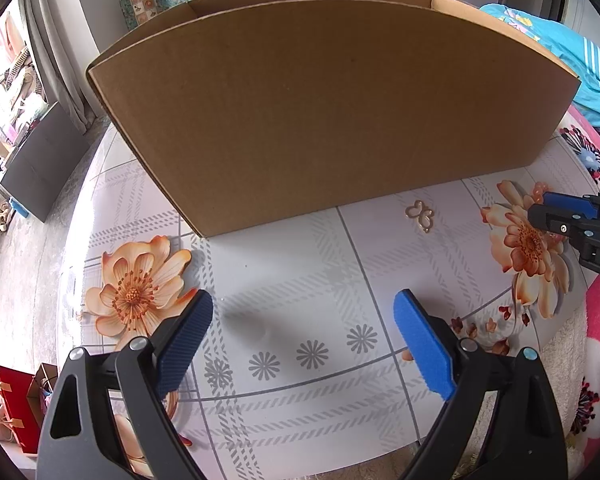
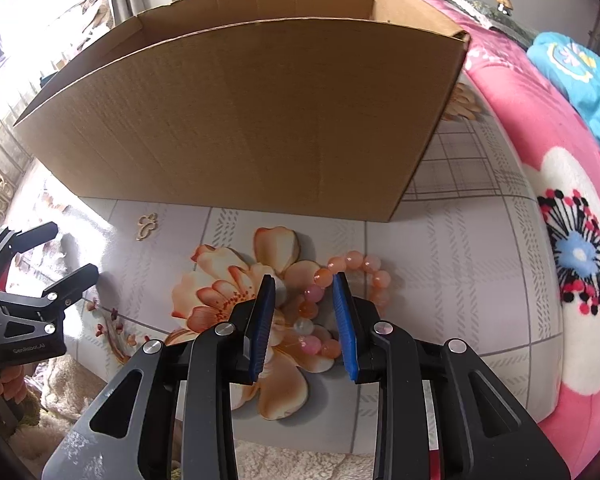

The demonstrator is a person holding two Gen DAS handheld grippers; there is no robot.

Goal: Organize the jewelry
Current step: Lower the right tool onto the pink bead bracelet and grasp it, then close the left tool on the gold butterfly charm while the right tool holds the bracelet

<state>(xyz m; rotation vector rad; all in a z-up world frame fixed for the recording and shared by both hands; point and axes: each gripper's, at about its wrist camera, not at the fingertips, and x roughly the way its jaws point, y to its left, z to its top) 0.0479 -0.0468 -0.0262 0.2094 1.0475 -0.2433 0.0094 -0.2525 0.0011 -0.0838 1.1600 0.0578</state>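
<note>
Far left: a grey cabinet [image 1: 40, 160] stood on the floor beyond the table's left edge, and gift bags [image 1: 16, 404] sat on the floor nearer, low in the left wrist view.
Left gripper [image 1: 304, 344]: its jaws stood wide apart with nothing between them — only bare tabletop and a printed orange flower [image 1: 136, 292] by the left finger. It pointed steeply down at the near part of the table.
Table [image 1: 300, 264]: a pale surface with grey checks and orange flower prints, carrying everything below.
Cardboard box [image 1: 320, 108]: open-topped, upright, at the far side of the table; its near wall filled the middle of both views.
Gold clasp [image 1: 420, 216]: a small looped gold piece lay flat on the table just in front of the box's near wall, between the two grippers and touching neither. It lay well beyond the left gripper's fingertips and to their right.
Right gripper [image 2: 304, 300]: the jaws were partly apart, set down over the bead bracelet; the blue pads stood either side of several beads, and I could not tell whether the pads pressed on them.
Bead bracelet [image 2: 356, 266]: a ring of peach and pink beads lay on a printed flower — its left part sat between the right gripper's fingers, while its far right arc curved outside the right finger, near the box's front.
Far right: a pink flowered blanket [image 2: 540, 184] bordered the table, with blue bedding [image 2: 580, 76] beyond it.
</note>
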